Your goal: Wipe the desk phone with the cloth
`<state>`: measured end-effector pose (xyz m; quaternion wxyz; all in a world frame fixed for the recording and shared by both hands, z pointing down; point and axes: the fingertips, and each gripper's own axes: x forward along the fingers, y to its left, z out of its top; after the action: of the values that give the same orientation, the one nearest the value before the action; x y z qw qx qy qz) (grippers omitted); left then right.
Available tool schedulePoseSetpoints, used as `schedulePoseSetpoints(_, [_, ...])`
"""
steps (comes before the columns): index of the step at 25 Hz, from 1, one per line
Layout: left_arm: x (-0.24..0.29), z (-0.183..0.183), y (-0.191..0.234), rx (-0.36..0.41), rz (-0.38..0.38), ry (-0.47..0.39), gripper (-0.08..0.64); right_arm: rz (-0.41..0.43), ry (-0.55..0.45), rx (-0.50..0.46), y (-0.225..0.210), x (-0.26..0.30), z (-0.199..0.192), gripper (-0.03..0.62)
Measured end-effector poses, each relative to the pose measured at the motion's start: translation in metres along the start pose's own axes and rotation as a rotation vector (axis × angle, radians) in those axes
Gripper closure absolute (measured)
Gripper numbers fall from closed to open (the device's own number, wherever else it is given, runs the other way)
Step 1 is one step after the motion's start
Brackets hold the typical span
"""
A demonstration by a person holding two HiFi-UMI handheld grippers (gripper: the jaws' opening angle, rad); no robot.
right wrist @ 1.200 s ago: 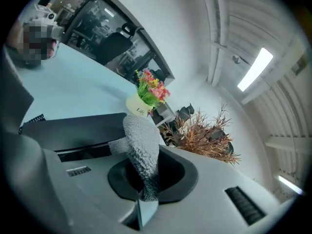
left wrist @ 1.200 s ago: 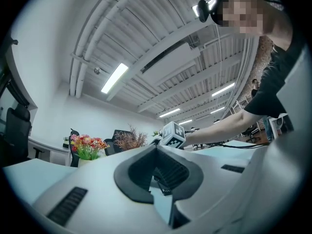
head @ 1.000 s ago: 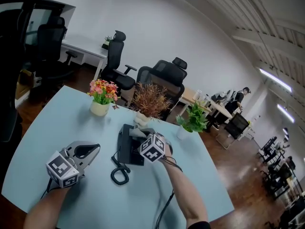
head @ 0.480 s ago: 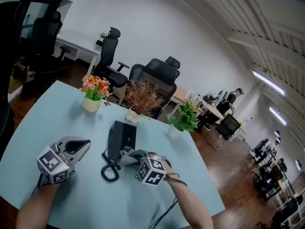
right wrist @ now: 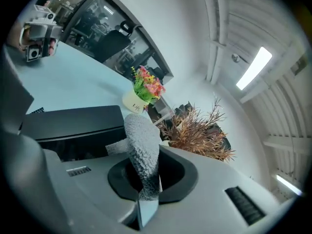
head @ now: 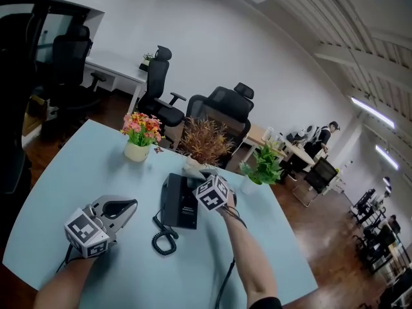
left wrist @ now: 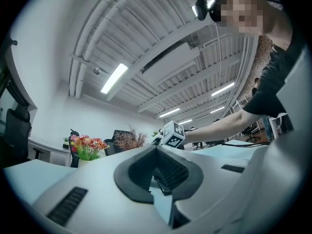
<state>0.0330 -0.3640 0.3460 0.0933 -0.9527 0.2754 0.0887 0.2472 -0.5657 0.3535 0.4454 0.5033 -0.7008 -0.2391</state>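
My right gripper has a grey plastic shell, matt. The cloth in my jaws is grey with a coarse looped pile. Desk phone: black plastic, smooth, semi-matt. Desk: pale blue, smooth, low sheen. Floor: glossy wood.

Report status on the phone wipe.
Right gripper shut on cloth, at desk phone's far end. Left gripper shut, empty, clear of phone. Nothing in the way.

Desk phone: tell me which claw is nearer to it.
Right. The right claw, shut on the cloth, is over the far end of the desk phone, near the dried plant. The left claw is off to the phone's left, apart from it.
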Motion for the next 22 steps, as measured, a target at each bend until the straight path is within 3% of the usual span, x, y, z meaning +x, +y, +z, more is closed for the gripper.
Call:
schedulePoseSetpoints(5, [-0.001,0.003,-0.002,0.041,-0.01,0.012,0.554,0.056,0.012,-0.11,0.03,-0.017,-0.007,0.592])
schedulePoseSetpoints(16, [0.002,-0.002,-0.01,0.044,-0.018,0.019,0.555,0.346,0.003,-0.313,0.155,-0.122,-0.051,0.592])
schedulePoseSetpoints(20, [0.003,0.0,-0.011,0.043,-0.02,0.023,0.554,0.461,0.006,-0.293,0.164,-0.139,-0.054,0.592])
schedulePoseSetpoints(22, [0.003,-0.002,-0.011,0.042,-0.026,0.028,0.554,0.392,-0.031,-0.224,0.138,-0.13,-0.042,0.592])
